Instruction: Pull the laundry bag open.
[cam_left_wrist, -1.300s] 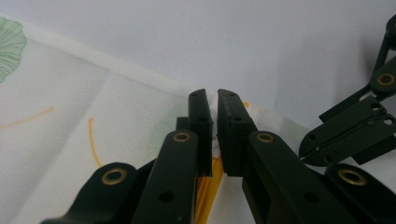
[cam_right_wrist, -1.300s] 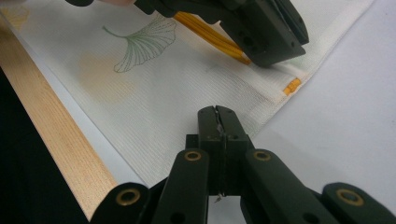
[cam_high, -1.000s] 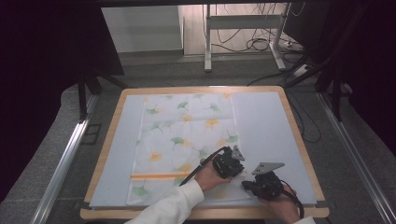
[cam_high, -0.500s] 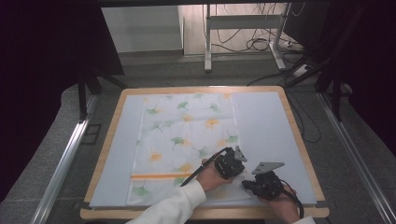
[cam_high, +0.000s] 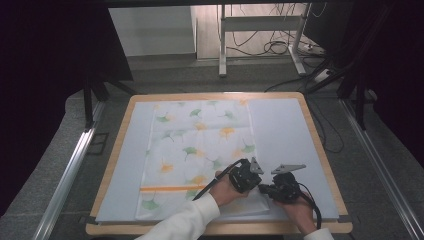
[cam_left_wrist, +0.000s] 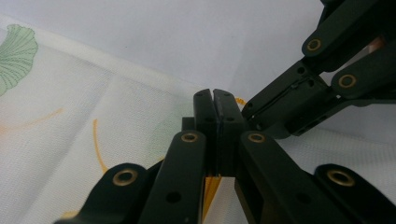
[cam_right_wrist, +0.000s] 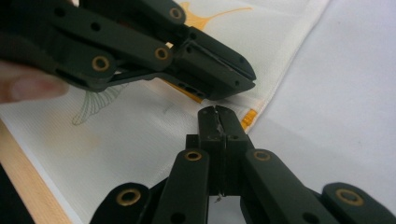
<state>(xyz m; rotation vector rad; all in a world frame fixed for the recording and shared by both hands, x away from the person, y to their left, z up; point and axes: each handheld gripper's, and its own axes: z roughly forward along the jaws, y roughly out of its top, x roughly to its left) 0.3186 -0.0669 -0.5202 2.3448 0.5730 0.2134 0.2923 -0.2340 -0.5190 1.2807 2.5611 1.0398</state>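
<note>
Little has moved since the earlier frames: my left gripper (cam_high: 252, 169) and right gripper (cam_high: 280, 186) sit at the same near right corner of the cloth (cam_high: 200, 150), shifted at most slightly.

Left gripper (cam_left_wrist: 215, 105): jaws together, lying low on the cloth (cam_left_wrist: 93, 140) at its right edge; whether fabric is pinched between them I cannot tell, though an orange stripe shows just beneath. The other tool crosses in from the upper right, almost touching my jaw tips.

Right gripper (cam_right_wrist: 218, 120): jaws together, tips at the cloth's corner (cam_right_wrist: 252, 116), where the orange band ends; again a grip on fabric cannot be confirmed. The left tool lies just ahead and to the left of them.

Progress, as judged: the cloth lies spread flat and unfolded on the bench (cam_high: 290, 130), its far end well beyond both tools. The corner has been reached, perhaps seized. Lifting it and carrying it over for a fold appears wholly left to do.
</note>
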